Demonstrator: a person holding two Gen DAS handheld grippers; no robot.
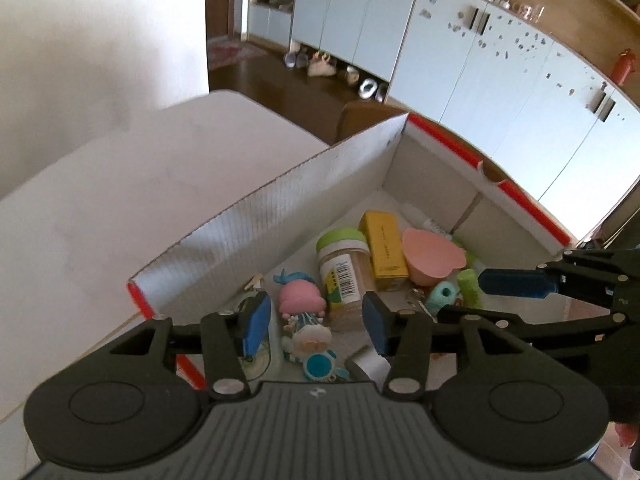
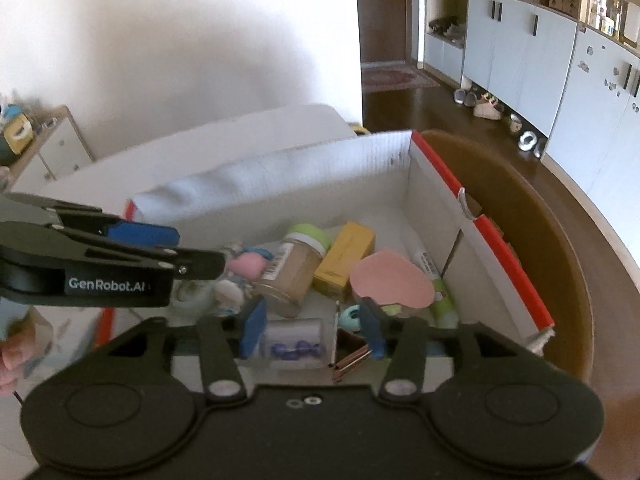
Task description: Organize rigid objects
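Two hand-held grippers over a box of small things

The left hand-held gripper (image 1: 316,320) and right hand-held gripper (image 2: 312,330) both hang with jaws apart, grasping nothing, above the white box (image 1: 280,208) with red edges on the worktop (image 1: 120,184). Inside lie a doll (image 1: 304,312) nearest, a jar (image 1: 344,268) with a green lid, a yellow carton (image 1: 384,252) beside it, and a pink heart bowl (image 1: 430,258) to the right; a clear case (image 2: 294,340) holding blue beads sits at the near wall.
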